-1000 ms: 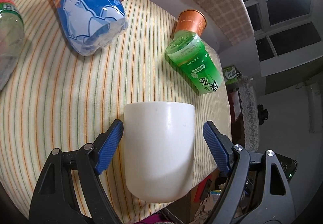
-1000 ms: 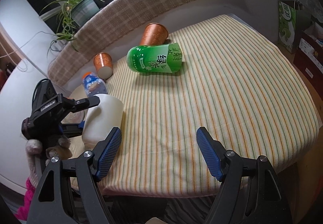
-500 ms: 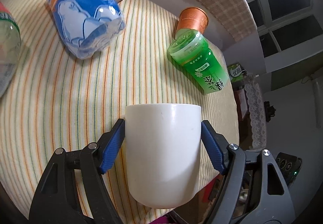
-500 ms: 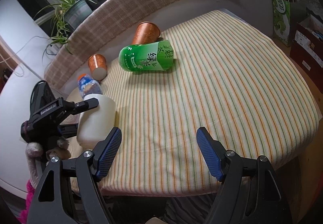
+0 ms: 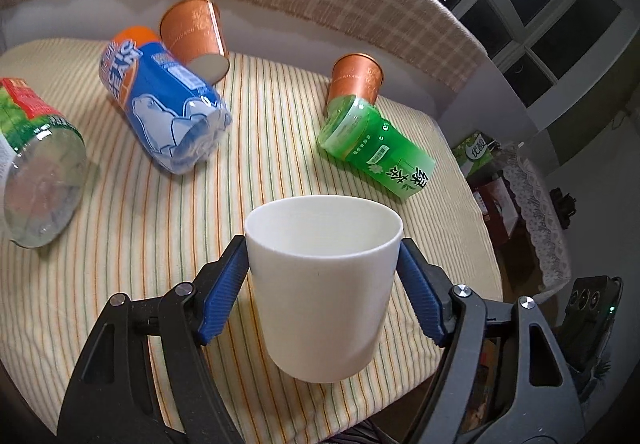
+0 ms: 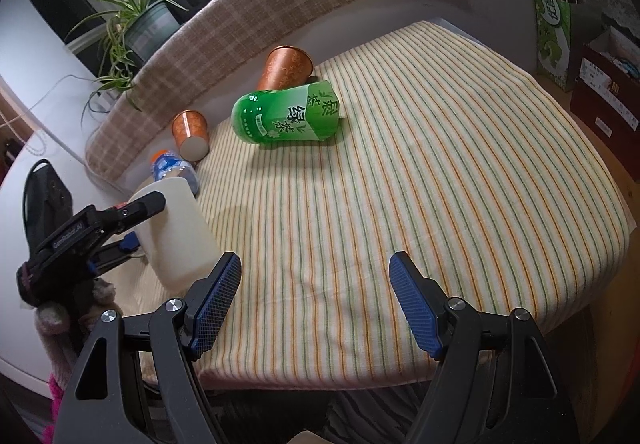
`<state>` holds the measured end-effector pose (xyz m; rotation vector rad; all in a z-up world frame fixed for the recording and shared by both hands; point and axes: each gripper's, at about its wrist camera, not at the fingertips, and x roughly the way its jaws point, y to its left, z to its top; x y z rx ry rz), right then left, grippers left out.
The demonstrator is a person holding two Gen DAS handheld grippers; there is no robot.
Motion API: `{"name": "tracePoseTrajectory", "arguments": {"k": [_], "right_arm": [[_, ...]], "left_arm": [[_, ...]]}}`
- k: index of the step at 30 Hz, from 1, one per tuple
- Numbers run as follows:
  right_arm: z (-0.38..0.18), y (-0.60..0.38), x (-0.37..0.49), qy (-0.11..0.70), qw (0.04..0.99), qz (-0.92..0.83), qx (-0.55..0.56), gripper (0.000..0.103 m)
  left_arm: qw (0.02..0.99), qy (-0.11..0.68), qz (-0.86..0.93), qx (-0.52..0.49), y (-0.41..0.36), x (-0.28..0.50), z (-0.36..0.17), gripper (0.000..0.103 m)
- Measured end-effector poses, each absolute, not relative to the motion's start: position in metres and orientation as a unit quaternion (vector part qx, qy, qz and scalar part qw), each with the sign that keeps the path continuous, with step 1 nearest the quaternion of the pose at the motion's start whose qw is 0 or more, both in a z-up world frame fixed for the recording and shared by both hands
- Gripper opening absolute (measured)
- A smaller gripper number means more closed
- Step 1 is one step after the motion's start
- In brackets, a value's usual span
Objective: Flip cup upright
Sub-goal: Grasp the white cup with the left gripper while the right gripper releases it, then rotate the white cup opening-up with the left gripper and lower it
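The left gripper (image 5: 323,276) clamps the white cup (image 5: 322,284) by its sides at the near edge of the striped table (image 5: 120,204), mouth tipped up and forward, while the right gripper (image 6: 316,304) hangs spread and empty well to its right.

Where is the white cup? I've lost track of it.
Left wrist view, bottom centre: the white cup sits clamped in the left gripper, mouth up, near the striped table's edge.

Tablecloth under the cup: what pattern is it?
Cream tablecloth with thin orange and green stripes, clearest in the right wrist view.
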<state>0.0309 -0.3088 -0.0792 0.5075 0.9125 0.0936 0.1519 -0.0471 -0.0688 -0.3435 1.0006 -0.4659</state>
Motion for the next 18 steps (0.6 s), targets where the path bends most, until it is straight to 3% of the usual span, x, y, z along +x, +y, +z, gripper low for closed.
{"name": "tracePoseTrajectory", "arguments": {"k": [18], "right_arm": [[-0.082,-0.315,0.024,0.432,0.866,0.036,0.248,0.076]], "left_arm": [[0.906,0.382,-0.176,-0.037,-0.072,0.128,-0.054,0.076]]}}
